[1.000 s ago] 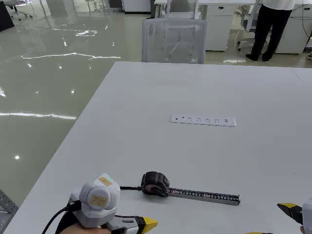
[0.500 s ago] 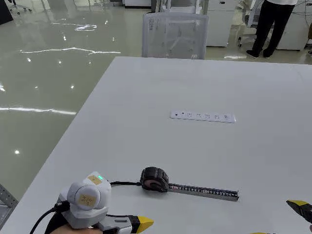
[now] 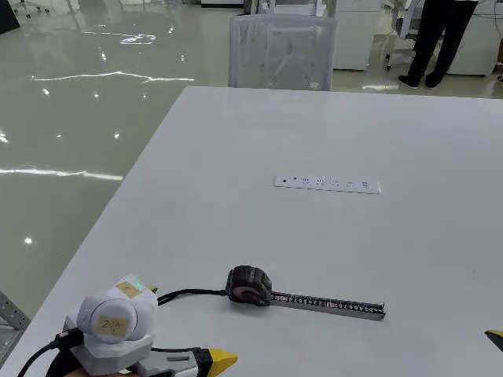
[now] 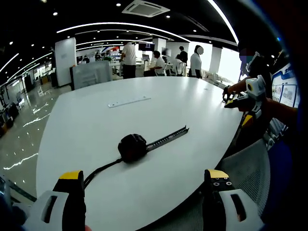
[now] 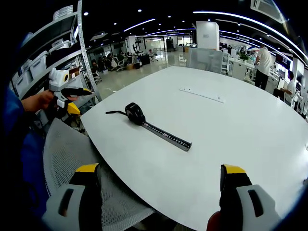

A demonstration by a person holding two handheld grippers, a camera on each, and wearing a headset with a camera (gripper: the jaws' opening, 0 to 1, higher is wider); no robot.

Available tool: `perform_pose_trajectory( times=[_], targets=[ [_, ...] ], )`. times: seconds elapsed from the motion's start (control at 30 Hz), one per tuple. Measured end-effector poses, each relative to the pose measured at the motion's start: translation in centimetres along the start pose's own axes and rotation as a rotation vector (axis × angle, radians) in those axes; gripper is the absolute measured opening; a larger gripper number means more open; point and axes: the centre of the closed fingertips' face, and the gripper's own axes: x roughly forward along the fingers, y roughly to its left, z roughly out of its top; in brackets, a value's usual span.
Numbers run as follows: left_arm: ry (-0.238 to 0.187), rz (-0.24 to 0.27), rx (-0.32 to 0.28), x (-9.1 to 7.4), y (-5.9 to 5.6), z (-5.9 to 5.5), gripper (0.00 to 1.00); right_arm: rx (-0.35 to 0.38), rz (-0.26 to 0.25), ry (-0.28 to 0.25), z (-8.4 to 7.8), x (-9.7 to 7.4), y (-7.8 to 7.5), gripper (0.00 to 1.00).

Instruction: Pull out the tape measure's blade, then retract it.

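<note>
At the near edge of the white table (image 3: 314, 126), the left gripper (image 4: 144, 176) hangs just off the corner, its jaws spread wide and holding nothing. In its own view the tape measure lies ahead of it and a little to the left, apart from both jaws.

Moving right, a thin black strap (image 3: 185, 294) trails from the tape measure's case (image 3: 249, 285) toward that gripper. The case rests on the table with its round face showing. From it the blade (image 3: 326, 305) runs out to the right, flat on the table, its long axis lying across the person and slanting slightly toward the near edge. The blade's tip (image 3: 382, 313) is its far right end. Beyond the tape, toward the middle of the table, sits a white power strip (image 3: 327, 184).

Further right, the right gripper (image 5: 160, 169) hovers off the table edge, jaws also wide apart and empty, with the tape ahead of it and the tip end the nearer part.

The blade looks already drawn out, so retracting is likely what remains. The left gripper is nearer the case, the right nearer the tip.
</note>
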Motion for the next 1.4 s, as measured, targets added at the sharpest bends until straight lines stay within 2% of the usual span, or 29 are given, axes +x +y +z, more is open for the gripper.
perform_pose_trajectory(
  times=[0.37,0.57,1.03,1.4],
  targets=[
    [0.009,0.007,-0.043,-1.7,1.0,-1.2,1.00,0.007,-0.017,0.011,-0.1,-2.0,0.2,1.00],
    [0.005,0.002,-0.060,-2.4,1.0,-1.4,1.00,0.011,-0.023,0.008,0.2,-2.6,0.4,1.00],
    [-0.001,0.002,-0.047,-3.3,1.1,-0.9,1.00,0.016,-0.031,0.007,0.0,-3.2,0.5,1.00],
    [-0.002,0.000,-0.045,-3.1,1.2,-0.9,1.00,0.012,-0.033,0.009,0.0,-3.2,0.5,1.00]
  ],
)
